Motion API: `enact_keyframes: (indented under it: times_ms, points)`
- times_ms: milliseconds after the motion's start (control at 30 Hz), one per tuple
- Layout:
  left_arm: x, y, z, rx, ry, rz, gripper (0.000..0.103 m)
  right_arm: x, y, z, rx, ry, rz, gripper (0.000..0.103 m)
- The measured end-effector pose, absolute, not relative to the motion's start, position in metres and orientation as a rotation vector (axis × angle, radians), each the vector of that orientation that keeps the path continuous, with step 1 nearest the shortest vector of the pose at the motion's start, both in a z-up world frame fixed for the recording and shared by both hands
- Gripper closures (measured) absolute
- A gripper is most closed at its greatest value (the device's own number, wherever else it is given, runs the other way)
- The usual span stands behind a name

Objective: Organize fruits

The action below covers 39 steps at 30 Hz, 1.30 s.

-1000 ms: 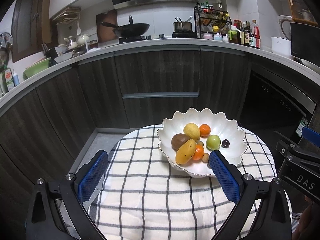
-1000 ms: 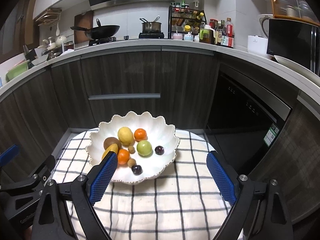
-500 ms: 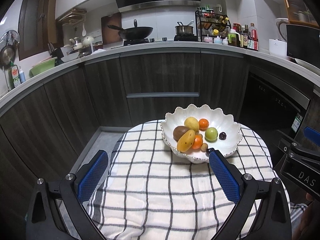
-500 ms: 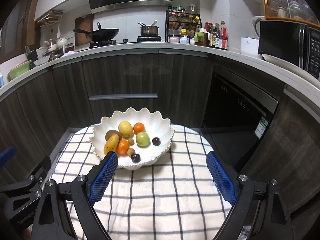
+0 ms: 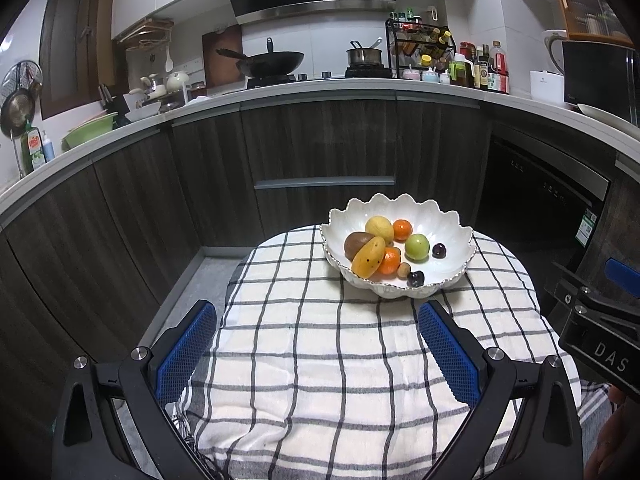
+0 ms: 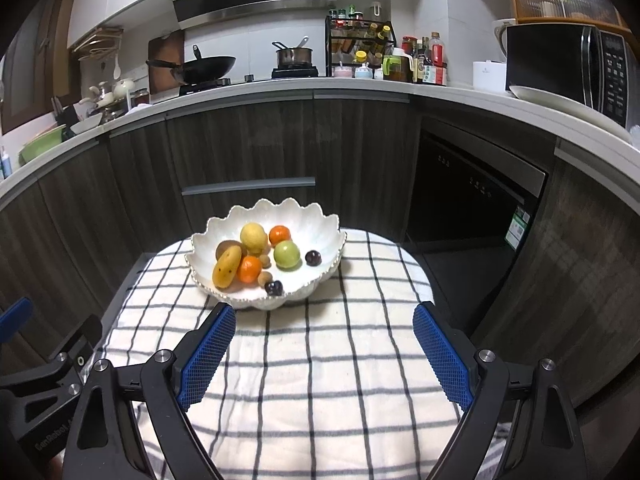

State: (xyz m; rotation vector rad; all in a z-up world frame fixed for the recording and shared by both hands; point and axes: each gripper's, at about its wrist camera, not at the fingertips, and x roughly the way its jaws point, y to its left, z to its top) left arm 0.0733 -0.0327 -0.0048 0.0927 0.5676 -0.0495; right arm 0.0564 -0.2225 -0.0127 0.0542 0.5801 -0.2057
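The white scalloped bowl (image 5: 456,236) of fruit — mango (image 5: 368,257), green apple (image 6: 287,254), oranges, dark plums — sat on the far half of the checked cloth (image 6: 320,360) covering the desk. The left gripper (image 5: 316,346) and right gripper (image 6: 324,350) hovered spread, empty, short of it. Legible on the right gripper's body: "DAS".

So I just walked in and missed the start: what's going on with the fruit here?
A person holds a hand-held gripper in each hand over a checked cloth. The left hand-held gripper and right hand-held gripper are both open and empty, short of the white scalloped bowl. All visible fruit sits in that bowl, including a mango, a green apple and oranges. Nothing is being grasped.
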Motion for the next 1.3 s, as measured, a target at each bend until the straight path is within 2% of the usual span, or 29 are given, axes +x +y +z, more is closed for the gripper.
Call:
enact_keyframes:
  times_ms: [1300]
  points:
    - [0.052,-0.021,-0.007,0.084,0.562,-0.034,0.000,0.030,-0.217,-0.018,0.035,0.570,-0.206,0.012]
